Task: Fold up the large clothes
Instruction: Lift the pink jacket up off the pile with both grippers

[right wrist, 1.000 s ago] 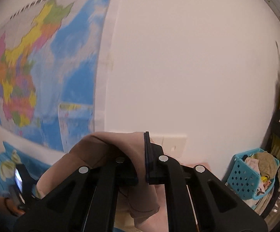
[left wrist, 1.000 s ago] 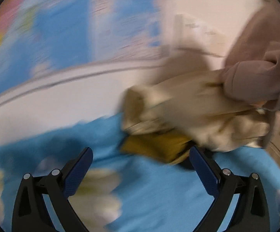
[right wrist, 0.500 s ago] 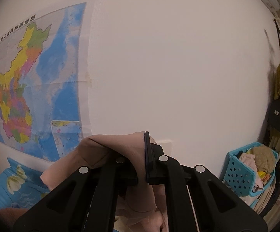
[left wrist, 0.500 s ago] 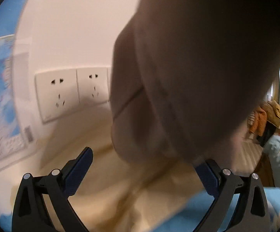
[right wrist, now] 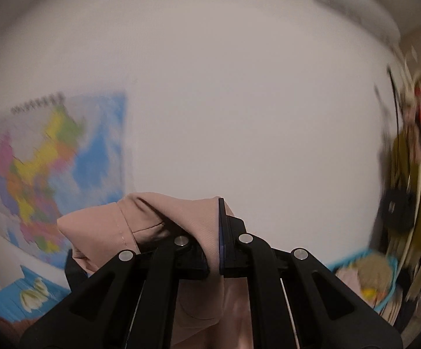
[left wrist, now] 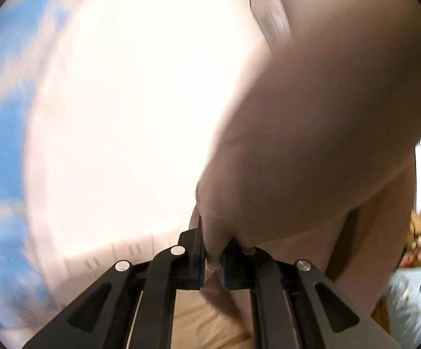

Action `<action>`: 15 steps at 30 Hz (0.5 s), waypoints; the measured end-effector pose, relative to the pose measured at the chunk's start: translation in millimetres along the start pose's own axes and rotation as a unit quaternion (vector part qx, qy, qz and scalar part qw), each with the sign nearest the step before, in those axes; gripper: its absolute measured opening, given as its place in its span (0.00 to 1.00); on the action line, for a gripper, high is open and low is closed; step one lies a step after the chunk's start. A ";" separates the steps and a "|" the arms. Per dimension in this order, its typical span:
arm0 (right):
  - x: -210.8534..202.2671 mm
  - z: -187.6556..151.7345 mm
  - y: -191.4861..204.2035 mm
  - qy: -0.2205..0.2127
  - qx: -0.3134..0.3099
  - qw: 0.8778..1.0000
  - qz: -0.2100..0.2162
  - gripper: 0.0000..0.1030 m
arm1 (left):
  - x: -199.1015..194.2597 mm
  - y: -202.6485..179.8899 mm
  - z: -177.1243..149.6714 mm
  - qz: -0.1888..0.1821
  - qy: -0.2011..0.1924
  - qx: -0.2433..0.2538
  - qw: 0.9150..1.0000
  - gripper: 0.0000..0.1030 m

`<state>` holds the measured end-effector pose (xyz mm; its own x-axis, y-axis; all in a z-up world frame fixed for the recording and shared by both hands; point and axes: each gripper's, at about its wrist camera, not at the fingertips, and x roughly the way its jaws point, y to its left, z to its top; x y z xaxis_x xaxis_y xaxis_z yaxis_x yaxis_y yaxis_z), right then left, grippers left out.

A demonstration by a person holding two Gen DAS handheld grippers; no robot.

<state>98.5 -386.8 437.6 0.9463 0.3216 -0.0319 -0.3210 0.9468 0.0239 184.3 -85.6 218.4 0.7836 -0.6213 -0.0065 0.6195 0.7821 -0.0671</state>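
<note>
Your pink garment hangs lifted before the wall, big, soft and limp, so it droops and swings. The left tongs have just clenched on its edge; the right tongs pinch another fold

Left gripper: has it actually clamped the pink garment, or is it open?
Shut on it. The left gripper has just closed, a fold of the pink garment pinched between its pads; the cloth hangs up and right of it.
</note>
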 end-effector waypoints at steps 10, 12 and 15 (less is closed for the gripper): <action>-117.3 49.3 44.6 -0.032 0.024 0.989 0.141 0.05 | -222.1 -53.1 95.3 0.096 -0.055 0.053 0.992 0.07; -124.3 42.0 54.9 -0.018 0.038 0.983 0.180 0.05 | -254.9 -73.4 100.9 0.132 -0.045 0.062 0.988 0.07; -126.0 27.2 74.7 0.008 0.056 0.968 0.244 0.05 | -335.4 -82.9 90.4 0.195 -0.006 0.076 0.978 0.07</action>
<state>-43.7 -357.0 470.5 0.6822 0.7311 -0.0053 -0.7224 0.6752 0.1491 -125.7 62.3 316.4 0.9613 -0.2752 0.0091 0.2734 0.9579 0.0873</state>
